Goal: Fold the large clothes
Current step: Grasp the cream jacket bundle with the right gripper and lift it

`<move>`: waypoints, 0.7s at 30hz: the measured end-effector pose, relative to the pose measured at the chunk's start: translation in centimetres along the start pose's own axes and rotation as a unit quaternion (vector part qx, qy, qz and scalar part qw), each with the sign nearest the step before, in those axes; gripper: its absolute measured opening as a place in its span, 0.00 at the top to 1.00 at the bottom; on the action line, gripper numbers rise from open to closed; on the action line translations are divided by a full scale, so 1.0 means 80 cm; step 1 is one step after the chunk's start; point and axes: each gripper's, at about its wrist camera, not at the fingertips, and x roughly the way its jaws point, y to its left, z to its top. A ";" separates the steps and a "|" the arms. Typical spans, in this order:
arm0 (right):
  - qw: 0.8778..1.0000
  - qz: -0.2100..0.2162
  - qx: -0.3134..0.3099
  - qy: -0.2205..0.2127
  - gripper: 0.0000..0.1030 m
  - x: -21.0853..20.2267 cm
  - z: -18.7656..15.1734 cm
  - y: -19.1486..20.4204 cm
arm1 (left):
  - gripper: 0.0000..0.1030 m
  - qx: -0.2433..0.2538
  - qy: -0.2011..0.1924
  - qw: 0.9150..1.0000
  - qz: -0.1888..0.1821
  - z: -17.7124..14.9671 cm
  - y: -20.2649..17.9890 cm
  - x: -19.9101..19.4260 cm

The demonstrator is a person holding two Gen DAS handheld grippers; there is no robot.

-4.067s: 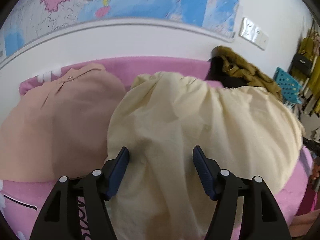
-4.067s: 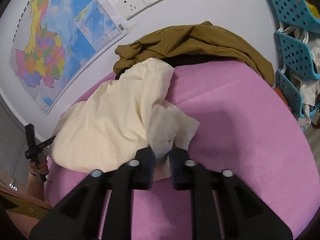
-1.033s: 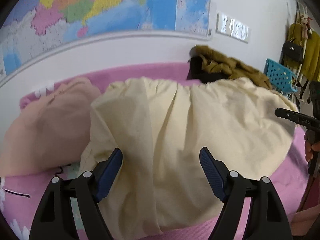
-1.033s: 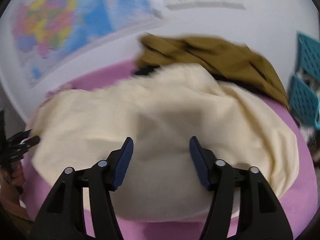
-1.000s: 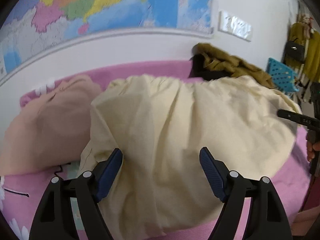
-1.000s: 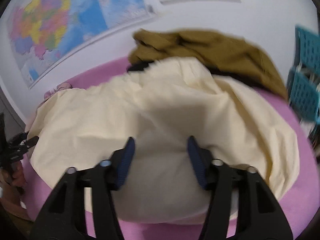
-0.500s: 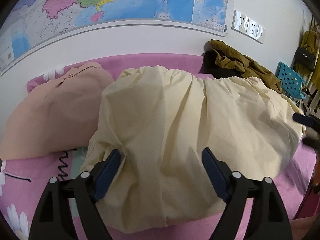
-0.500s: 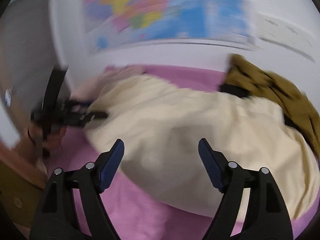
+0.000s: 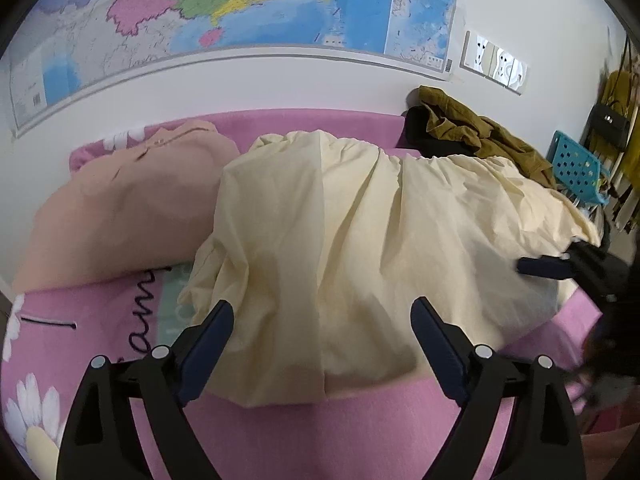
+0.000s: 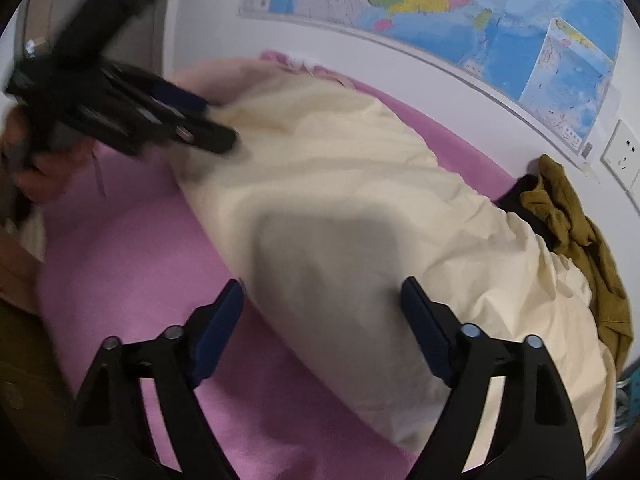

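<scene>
A pink bed point(image 9: 360, 424) is sitting below a wall map point(image 9: 280, 0), with a cream garment point(image 9: 360, 240) spreading across it.

The cream garment is lying rumpled over the middle of the bed, a peach garment point(image 9: 120, 208) touching its left edge and an olive-brown garment point(image 9: 480, 128) heaped at the far right by the wall (sockets point(image 9: 496, 64) are showing above it). The left tongs point(image 9: 322, 334) are hovering over the garment's near hem, jaws having just been opening wider, nothing pinched between them. The right tongs point(image 10: 322, 316) are also standing wide with jaws narrowing slightly, poised over the cloth's near edge, apparently gripping nothing, though the picture is blurred.
</scene>
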 end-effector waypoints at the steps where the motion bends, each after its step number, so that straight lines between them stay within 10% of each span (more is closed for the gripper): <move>1: 1.000 -0.005 -0.006 0.004 0.24 0.004 -0.001 0.002 | 0.16 -0.006 0.000 1.000 -0.013 -0.002 0.003 -0.003; 15: 0.996 0.040 0.077 -0.024 0.49 -0.015 0.016 -0.035 | 0.16 -0.086 0.061 0.976 -0.192 -0.060 0.023 -0.006; 21: 0.995 0.042 0.082 -0.027 0.49 -0.018 0.018 -0.035 | 0.16 -0.136 0.062 0.966 -0.212 -0.052 0.023 0.026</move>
